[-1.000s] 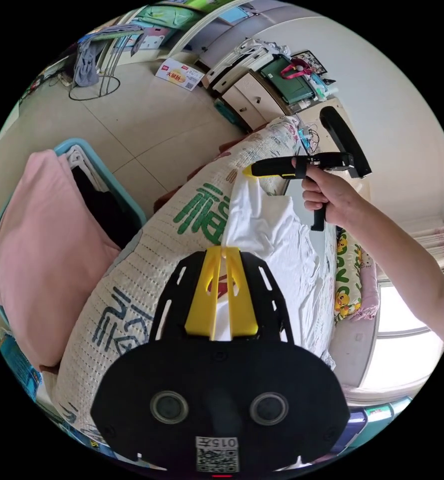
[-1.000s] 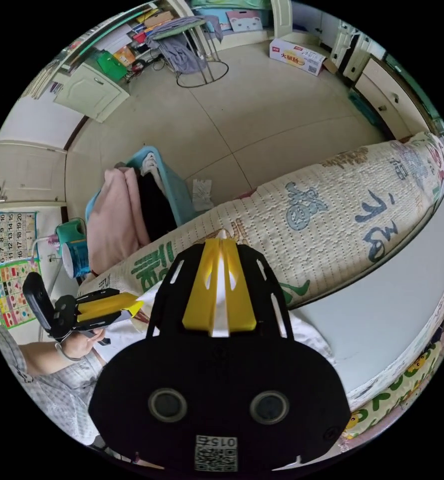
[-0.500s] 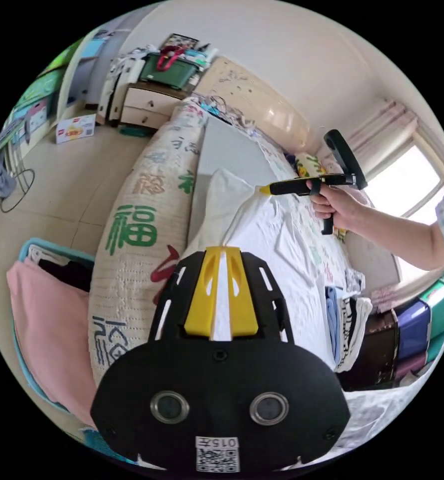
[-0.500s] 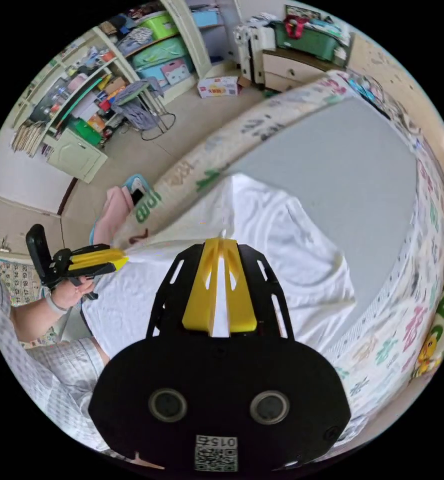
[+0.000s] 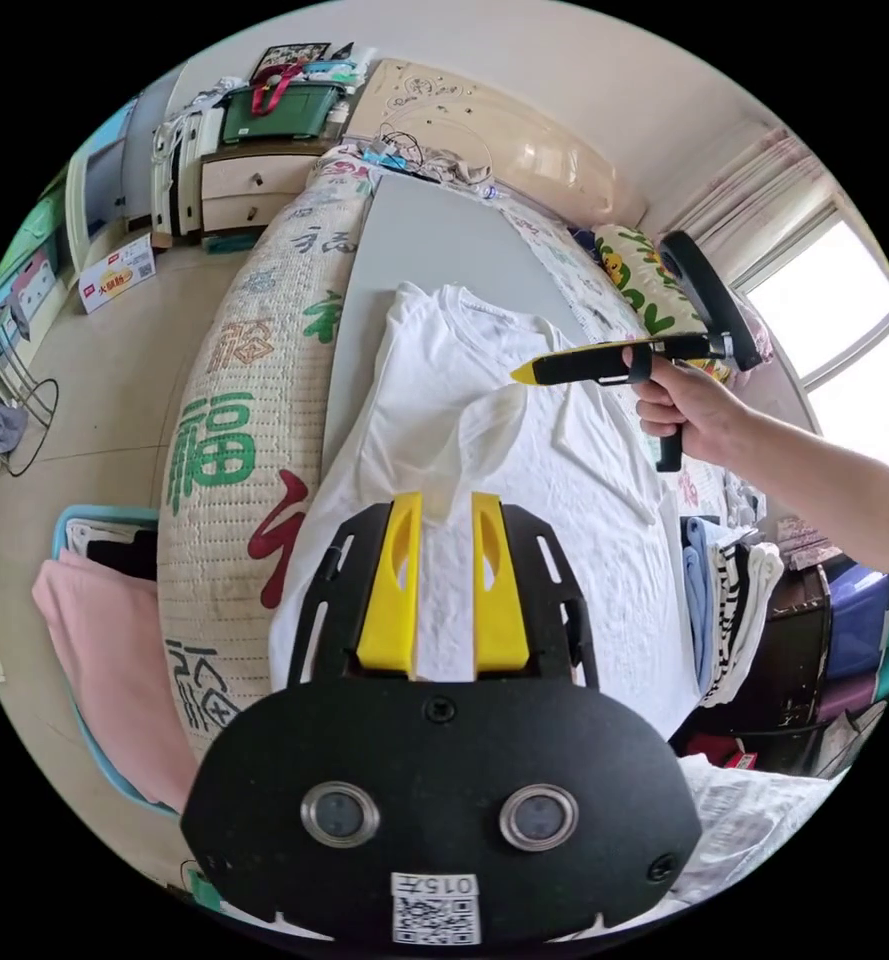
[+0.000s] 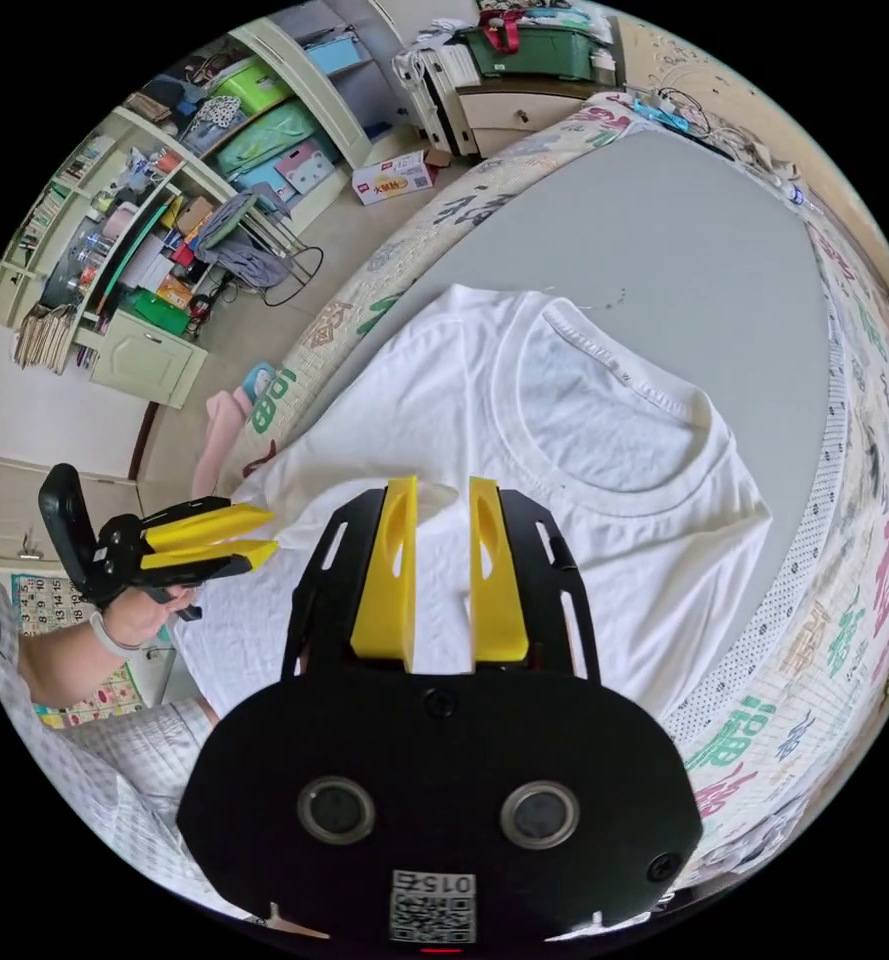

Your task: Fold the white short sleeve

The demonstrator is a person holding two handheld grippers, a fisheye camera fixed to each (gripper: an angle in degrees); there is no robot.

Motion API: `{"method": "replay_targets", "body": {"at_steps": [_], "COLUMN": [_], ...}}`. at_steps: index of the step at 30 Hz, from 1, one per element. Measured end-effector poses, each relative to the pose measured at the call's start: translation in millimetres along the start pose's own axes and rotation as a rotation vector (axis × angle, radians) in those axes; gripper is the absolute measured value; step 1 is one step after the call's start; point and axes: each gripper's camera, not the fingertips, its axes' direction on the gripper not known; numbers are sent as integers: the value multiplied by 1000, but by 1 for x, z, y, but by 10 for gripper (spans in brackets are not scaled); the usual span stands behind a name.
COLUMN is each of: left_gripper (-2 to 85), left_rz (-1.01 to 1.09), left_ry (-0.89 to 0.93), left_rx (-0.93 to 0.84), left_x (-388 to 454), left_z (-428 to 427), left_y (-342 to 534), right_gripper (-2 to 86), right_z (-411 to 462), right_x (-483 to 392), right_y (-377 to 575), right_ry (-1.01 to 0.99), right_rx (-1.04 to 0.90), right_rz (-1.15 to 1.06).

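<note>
The white short sleeve shirt (image 5: 564, 490) lies spread on a grey sheet (image 5: 434, 230) on the bed, collar (image 6: 614, 380) toward the far end. In the left gripper view, my left gripper (image 5: 442, 497) hovers open over the shirt's near part, with a loose ridge of cloth just beyond its tips. A hand holds my right gripper (image 5: 519, 373) above the shirt's middle. In the right gripper view, my right gripper (image 6: 442, 482) is open over the shirt, a small bump of cloth at its tips. The left gripper (image 6: 269, 530) sits at the left, jaws slightly apart.
A patterned mat (image 5: 234, 400) covers the bed's side. A blue basket with pink cloth (image 5: 84, 620) stands on the floor beside it. Folded clothes (image 5: 729, 590) are stacked by the bed's other side. Drawers with a green box (image 5: 264, 110) stand beyond the bed.
Both grippers were shut on the shirt and holding it up; both have now opened and let go. The shirt has dropped and spread flat on the grey sheet. Both cameras swung toward the bed.
</note>
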Motion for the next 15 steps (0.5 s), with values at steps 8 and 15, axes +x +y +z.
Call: {"method": "replay_targets", "body": {"at_steps": [8, 15], "left_gripper": [2, -2], "left_rz": [-21, -17], "left_ry": [-63, -54], "left_rx": [-64, -71], "left_x": [36, 60], "left_z": [18, 26], "left_y": [-32, -48], "right_gripper": [-8, -9], "right_z": [17, 34], "right_x": [12, 13], "right_y": [33, 61], "right_ry": [-23, -38], "right_rx": [-53, 41], "right_rz": [50, 191]}}
